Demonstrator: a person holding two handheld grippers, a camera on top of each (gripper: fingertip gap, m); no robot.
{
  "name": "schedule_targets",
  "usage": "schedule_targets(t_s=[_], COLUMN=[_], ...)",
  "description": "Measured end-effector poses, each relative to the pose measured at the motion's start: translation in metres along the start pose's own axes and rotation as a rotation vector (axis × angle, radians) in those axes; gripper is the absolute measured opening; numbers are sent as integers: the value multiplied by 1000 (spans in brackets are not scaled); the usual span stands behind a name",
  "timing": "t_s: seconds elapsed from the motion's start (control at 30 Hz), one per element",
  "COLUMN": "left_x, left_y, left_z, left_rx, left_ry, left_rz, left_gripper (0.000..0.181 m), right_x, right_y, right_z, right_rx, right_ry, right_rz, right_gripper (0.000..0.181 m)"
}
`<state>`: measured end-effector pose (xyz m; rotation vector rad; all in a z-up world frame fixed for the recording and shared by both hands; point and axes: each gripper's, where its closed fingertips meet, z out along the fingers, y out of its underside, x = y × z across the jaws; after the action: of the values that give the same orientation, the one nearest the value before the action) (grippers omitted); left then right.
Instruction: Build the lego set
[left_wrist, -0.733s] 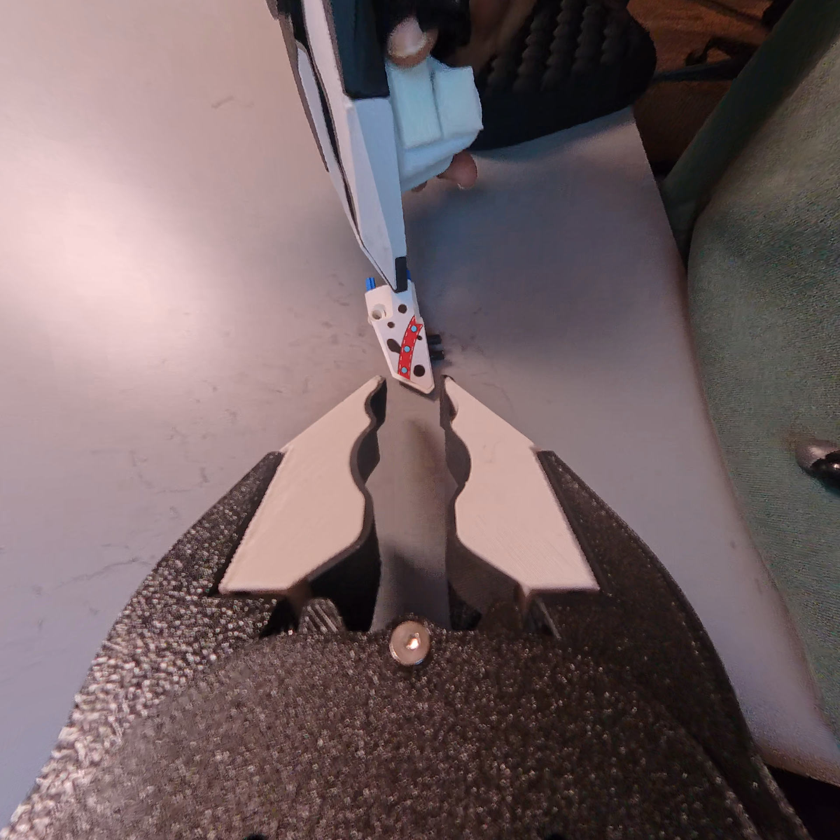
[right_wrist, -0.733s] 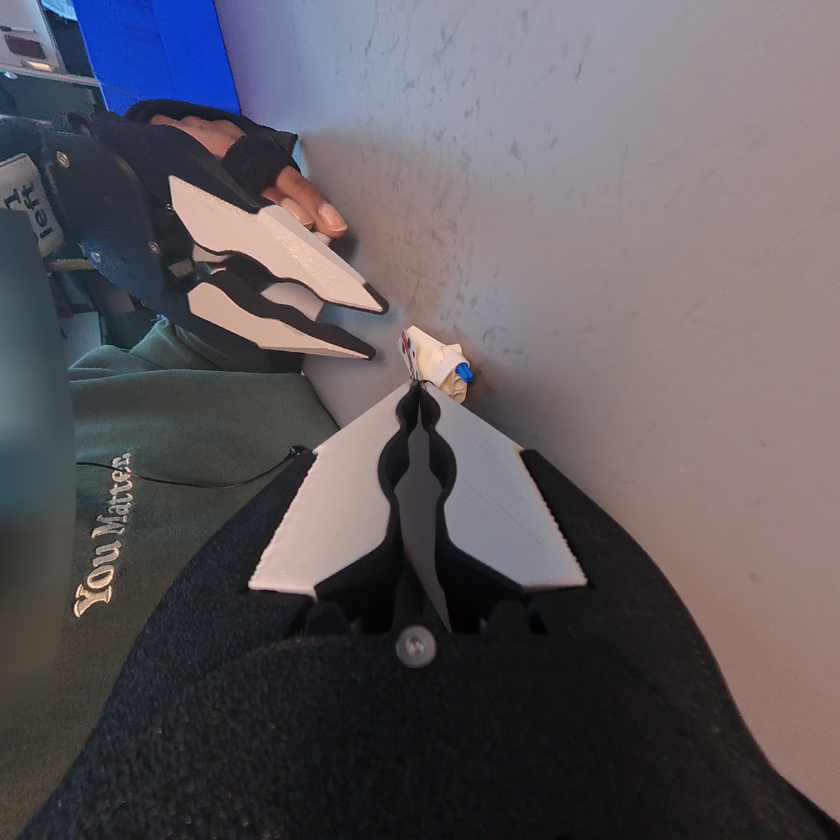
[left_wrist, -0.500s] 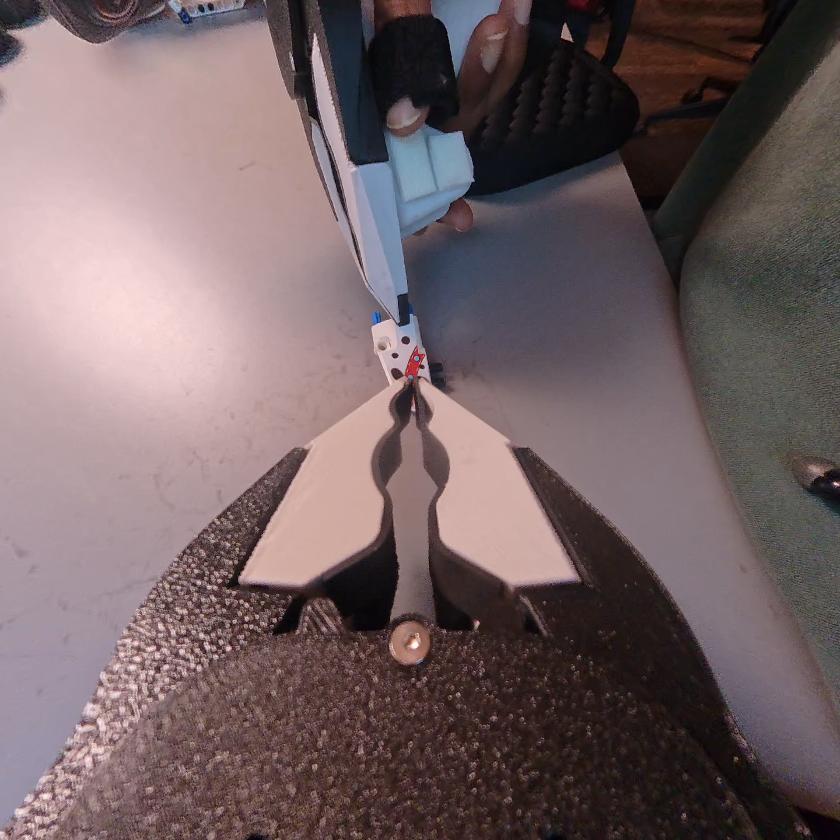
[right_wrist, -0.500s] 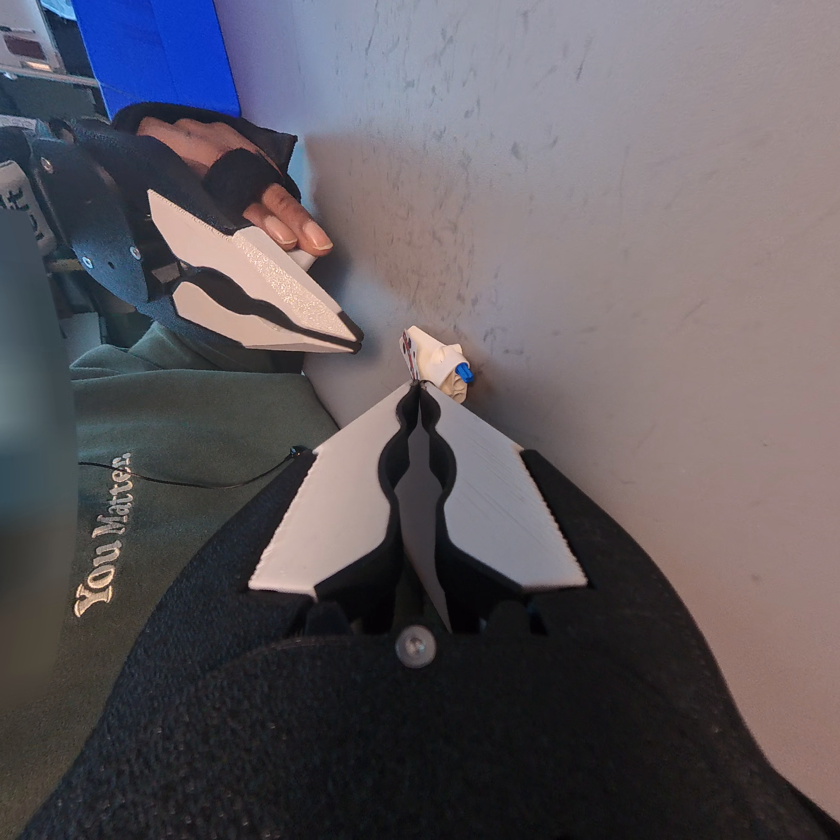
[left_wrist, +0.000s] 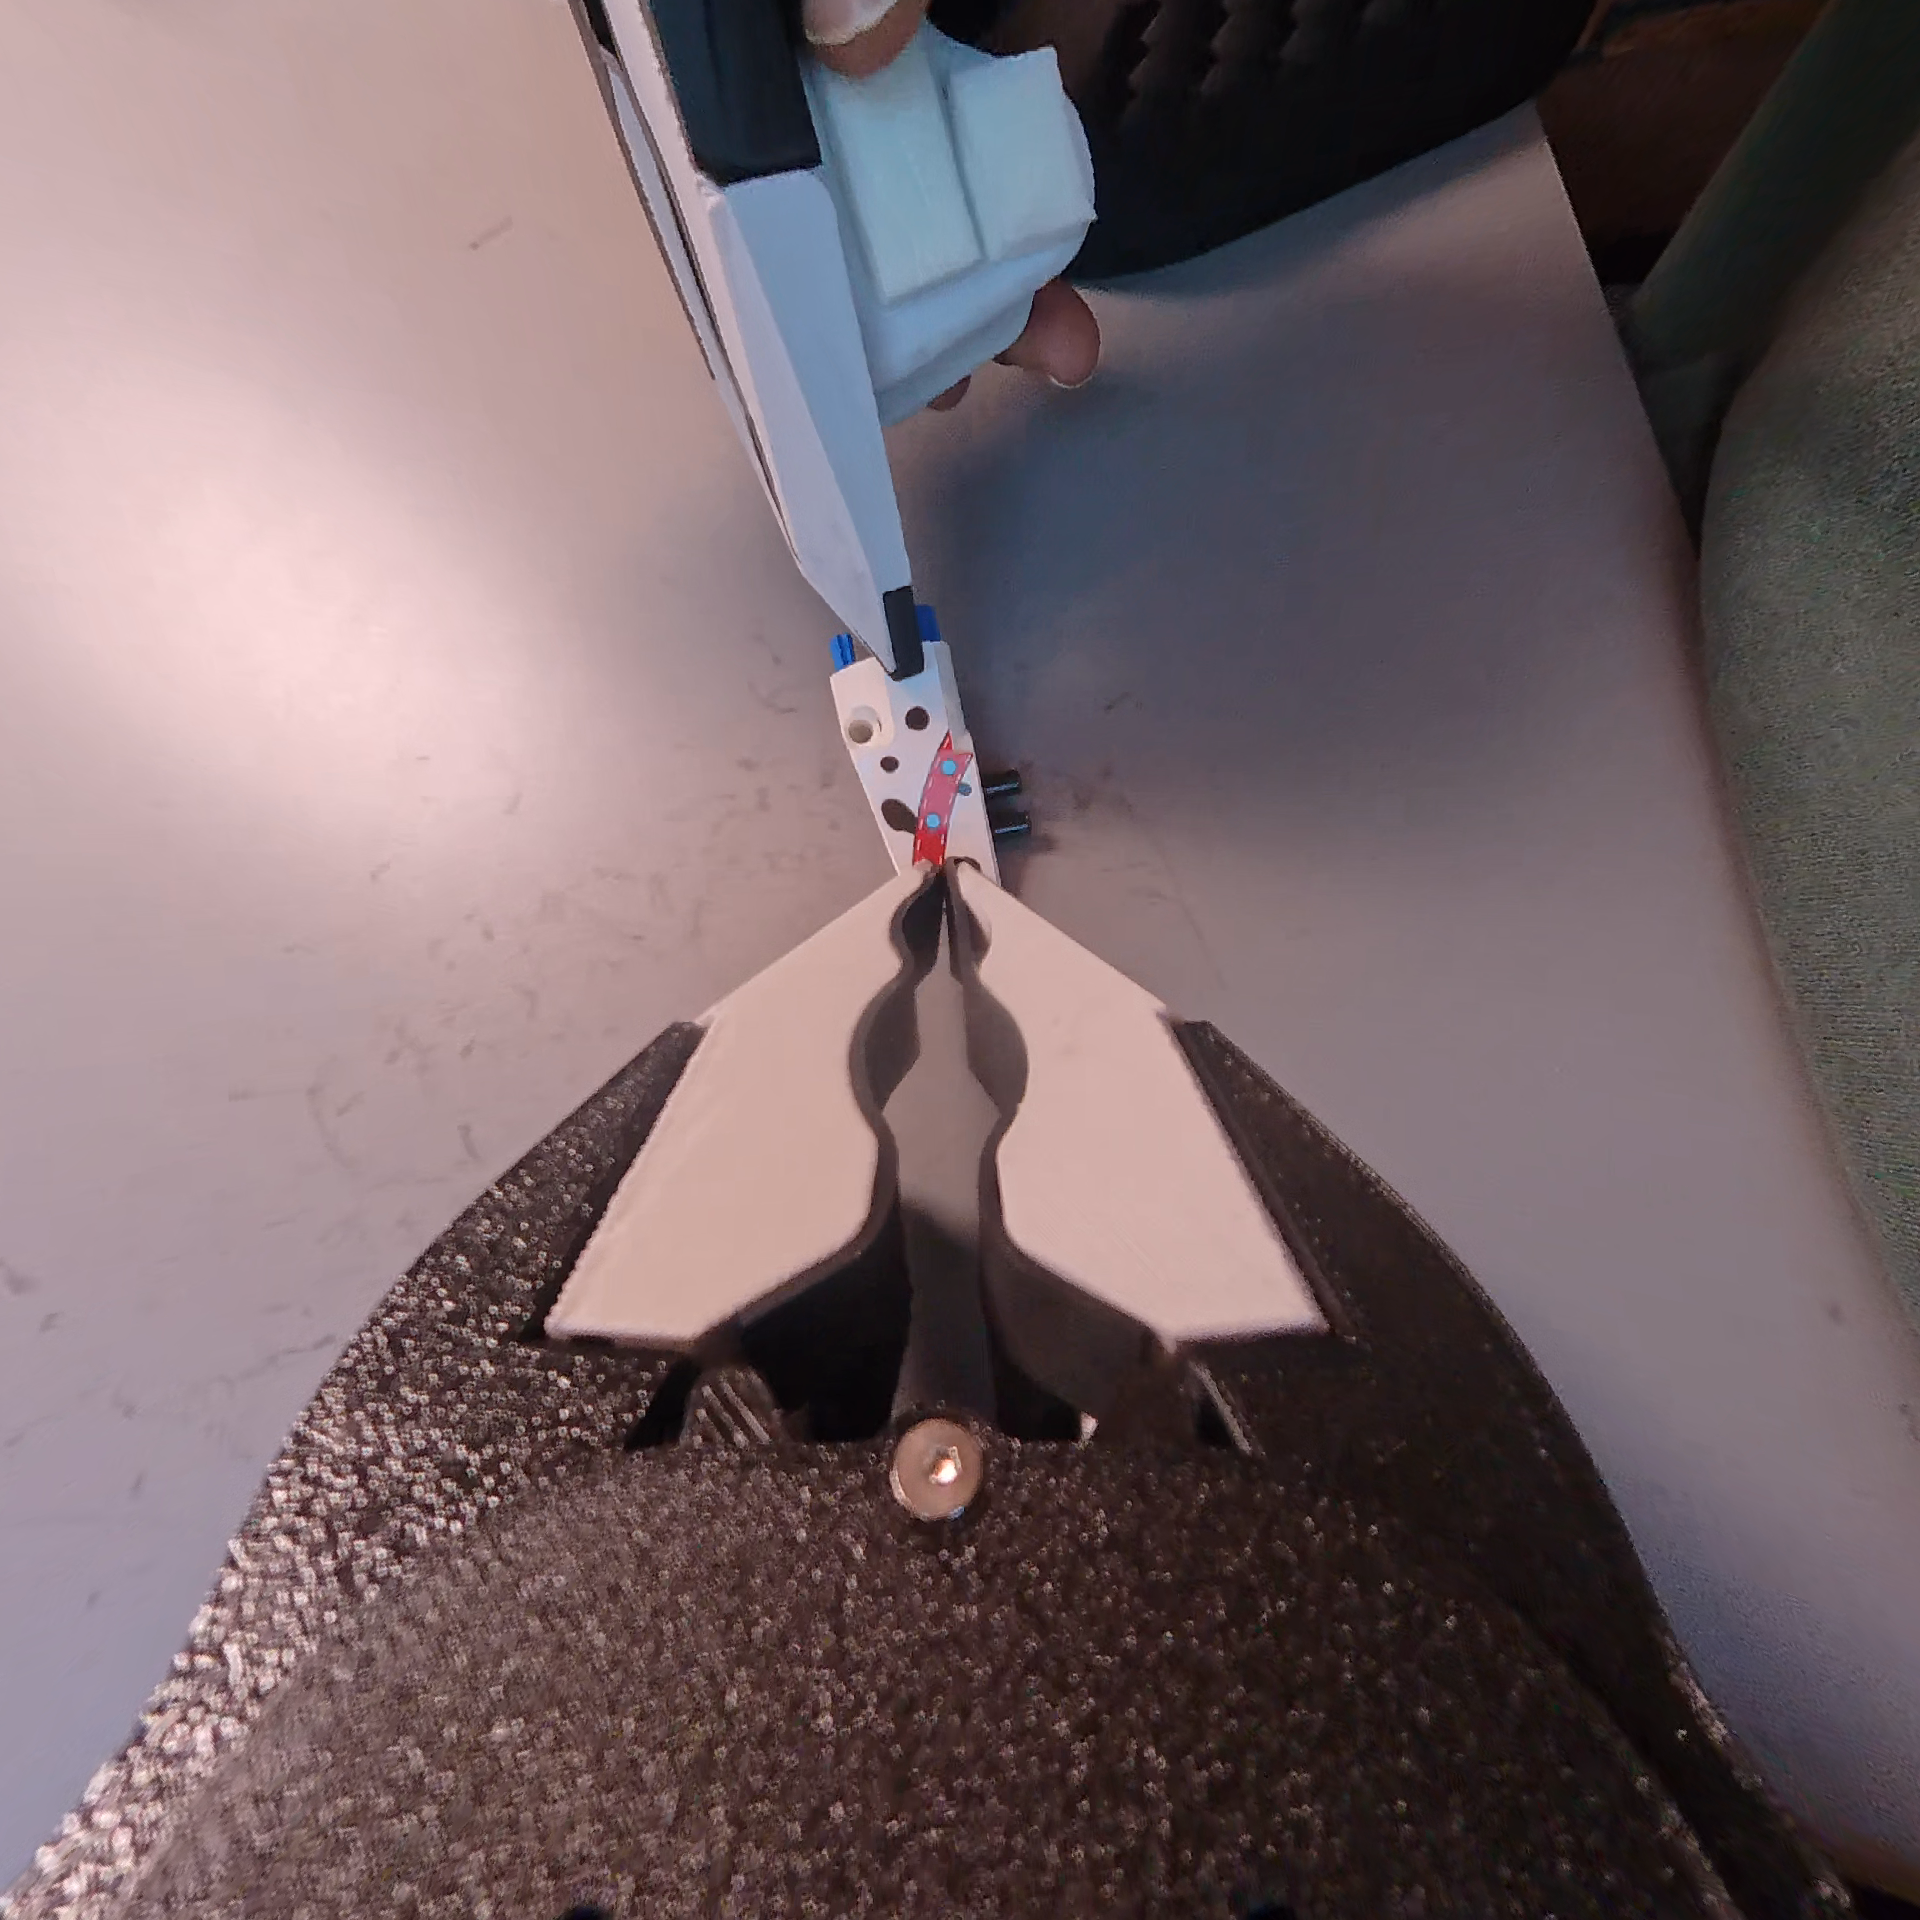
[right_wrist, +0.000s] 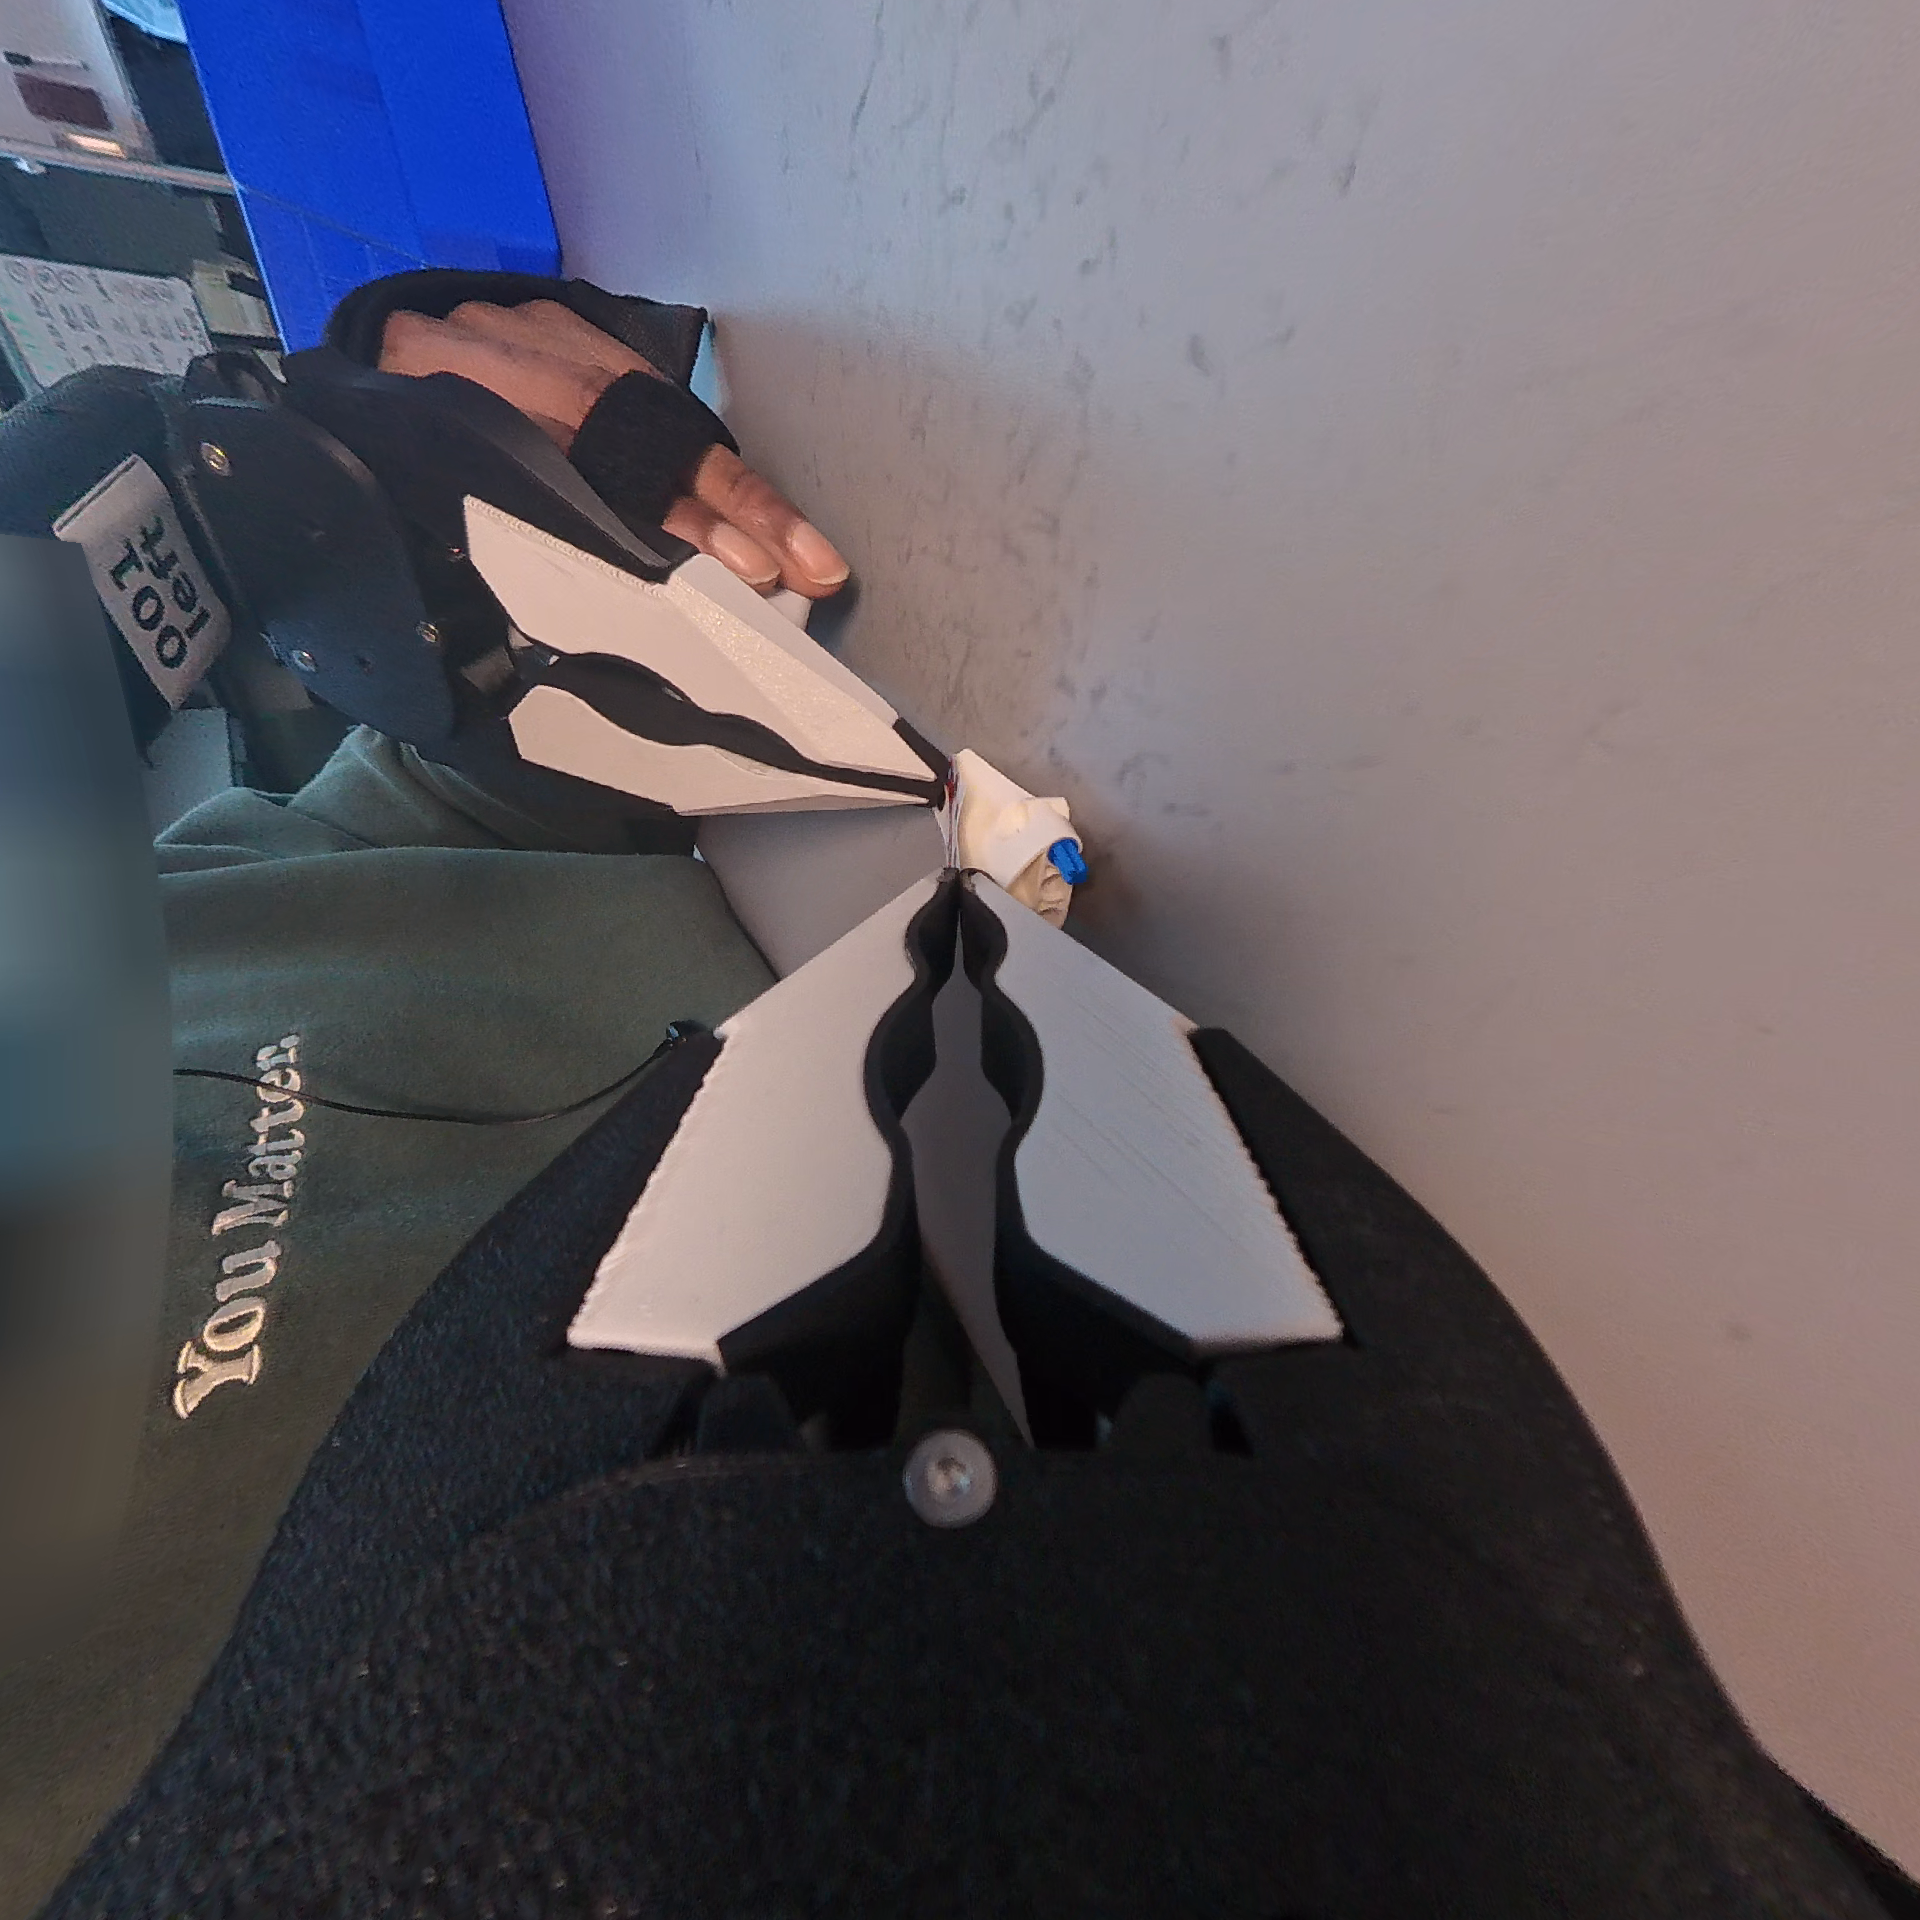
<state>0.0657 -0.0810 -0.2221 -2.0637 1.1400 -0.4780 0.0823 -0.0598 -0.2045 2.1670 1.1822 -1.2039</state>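
A small white lego piece (left_wrist: 914, 758) with black holes and a red dotted stripe hangs just above the grey table (left_wrist: 364, 623). It has blue pins (left_wrist: 842, 652) at its far end and black pins (left_wrist: 1006, 805) on its right side. My left gripper (left_wrist: 943, 883) is shut on its near tip. My right gripper (left_wrist: 899, 644) comes down from above and is shut on its far end. In the right wrist view my right gripper (right_wrist: 958, 883) pinches the piece (right_wrist: 1003, 816) from below, the left gripper (right_wrist: 930, 795) from the left, and a blue pin (right_wrist: 1067, 860) shows.
The table's edge runs down the right side of the left wrist view, with a person's green sweatshirt (left_wrist: 1818, 727) beyond it. A black ribbed object (left_wrist: 1299, 125) lies at the far edge. A blue panel (right_wrist: 364, 156) stands behind the left hand (right_wrist: 623, 416). Some 4 cm of space lies between my two pairs of fingers.
My left gripper has closed from open and moved in onto the near tip of the white piece. My right gripper has kept hold of the piece and barely moved.
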Motion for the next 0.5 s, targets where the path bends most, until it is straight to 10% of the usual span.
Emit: schedule_targets(t_s=[0.5], left_x=[-3], left_y=[-8], left_z=[-8], left_rx=[66], left_ry=[26], left_rz=[-88], left_gripper=[23], right_x=[-1], right_y=[1], right_z=[-3], right_rx=[16], right_ry=[10], right_rz=[-24], right_gripper=[3])
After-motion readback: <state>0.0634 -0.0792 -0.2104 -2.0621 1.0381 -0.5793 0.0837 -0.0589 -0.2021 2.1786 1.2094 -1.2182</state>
